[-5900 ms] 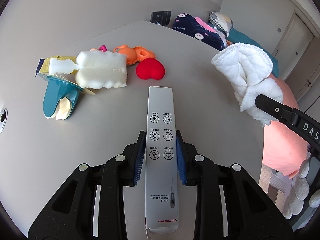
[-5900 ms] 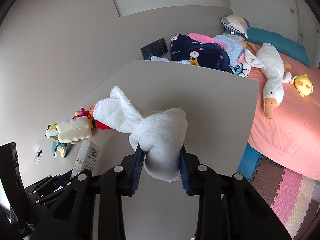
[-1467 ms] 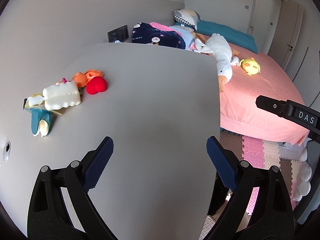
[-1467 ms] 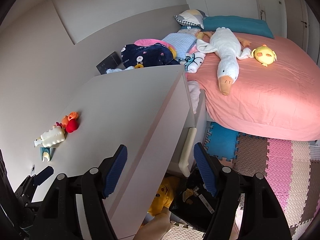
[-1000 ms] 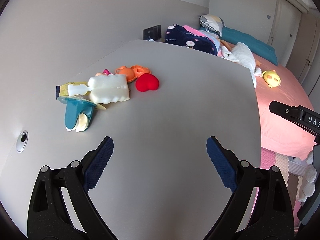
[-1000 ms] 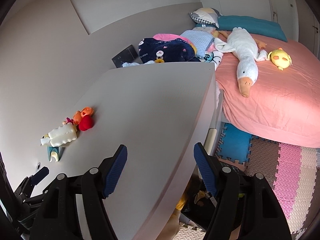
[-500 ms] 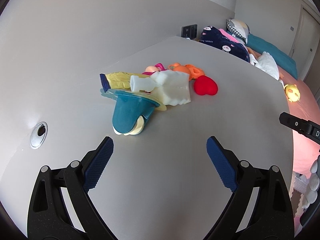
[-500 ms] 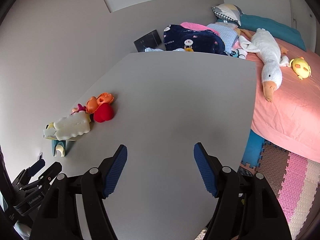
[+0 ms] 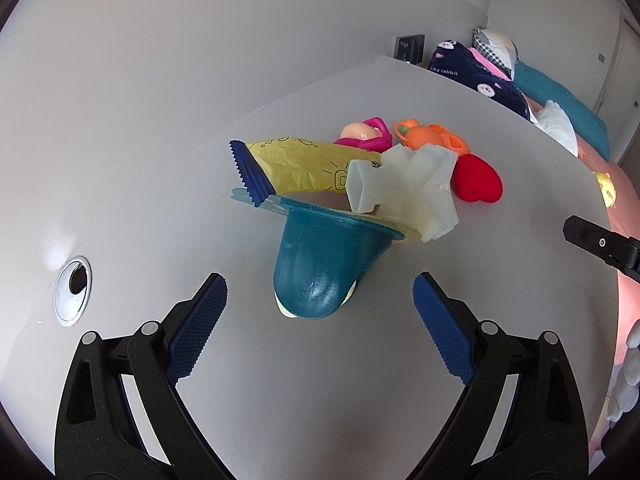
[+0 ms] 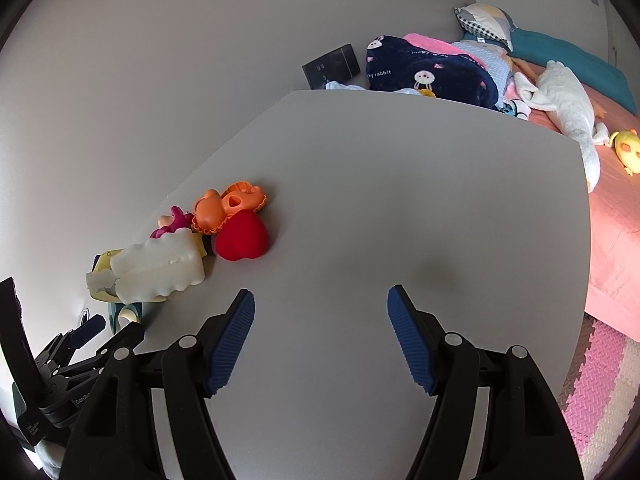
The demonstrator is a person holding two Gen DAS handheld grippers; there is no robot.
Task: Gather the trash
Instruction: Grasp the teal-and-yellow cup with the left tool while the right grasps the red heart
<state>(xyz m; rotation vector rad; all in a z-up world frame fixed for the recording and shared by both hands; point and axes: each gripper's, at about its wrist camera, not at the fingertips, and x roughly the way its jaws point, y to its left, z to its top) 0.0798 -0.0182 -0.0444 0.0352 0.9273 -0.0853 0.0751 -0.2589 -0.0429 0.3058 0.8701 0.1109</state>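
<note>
- Left tongs (image 9: 320, 312): spread wide, holding nothing, pads clear of everything; they angle down at the bench (image 9: 160, 208), with the teal cup (image 9: 320, 264) lying just ahead of the gap.
- Right tongs (image 10: 320, 336): spread wide, holding nothing, tilted down over bare bench, well to the right of the cup.
- Teal cup: on its side, rim away from the left tongs; whether anything is inside cannot be told.
- Yellow wrapper (image 9: 292, 164): just behind the cup's rim.
- White plastic mould (image 9: 408, 188): resting against the cup's rim, over the wrapper's end.
- Red heart (image 9: 478, 184) and orange toy (image 9: 432, 140): beyond the mould.
</note>
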